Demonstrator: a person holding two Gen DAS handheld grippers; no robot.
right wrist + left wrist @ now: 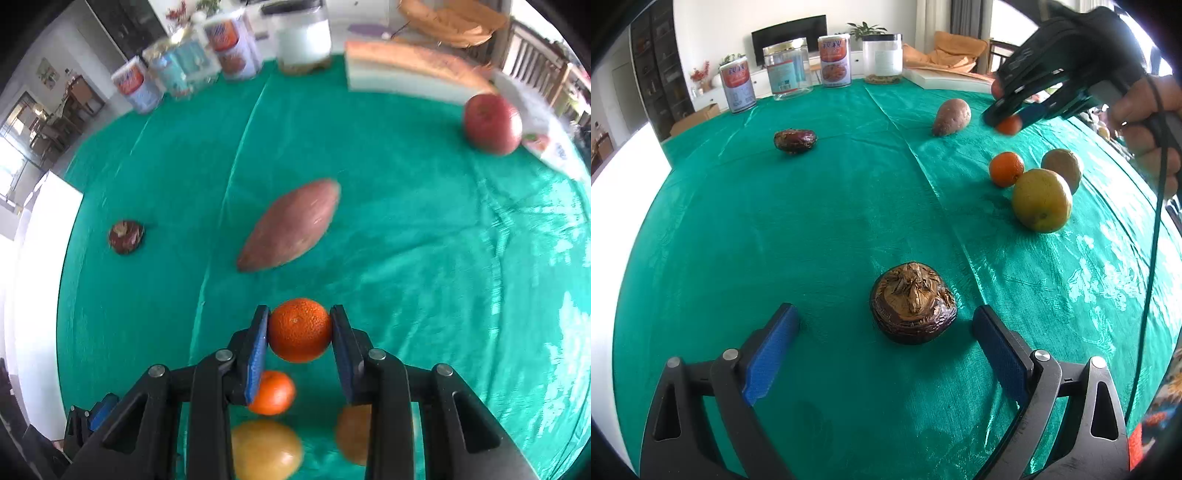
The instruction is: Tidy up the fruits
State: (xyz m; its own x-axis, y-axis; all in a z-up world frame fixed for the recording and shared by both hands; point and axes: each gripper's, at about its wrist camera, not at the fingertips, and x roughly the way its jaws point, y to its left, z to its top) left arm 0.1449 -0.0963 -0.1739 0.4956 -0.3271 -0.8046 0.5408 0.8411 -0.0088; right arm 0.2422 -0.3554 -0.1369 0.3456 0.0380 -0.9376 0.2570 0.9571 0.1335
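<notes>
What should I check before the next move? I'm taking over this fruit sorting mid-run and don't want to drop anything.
1. Right gripper hold on the small orange: both pads touch its sides, held above the cloth. Ok.
2. Room among the grouped fruit below, the second orange, the yellow citrus and the brownish fruit: cannot tell, partly hidden in the right wrist view.
3. Left gripper open, dark dried fruit between its fingers, untouched. Ok.
4. Sweet potato lies apart from the held orange. Ok.
5. Red apple not yet grouped. Not ok.
</notes>
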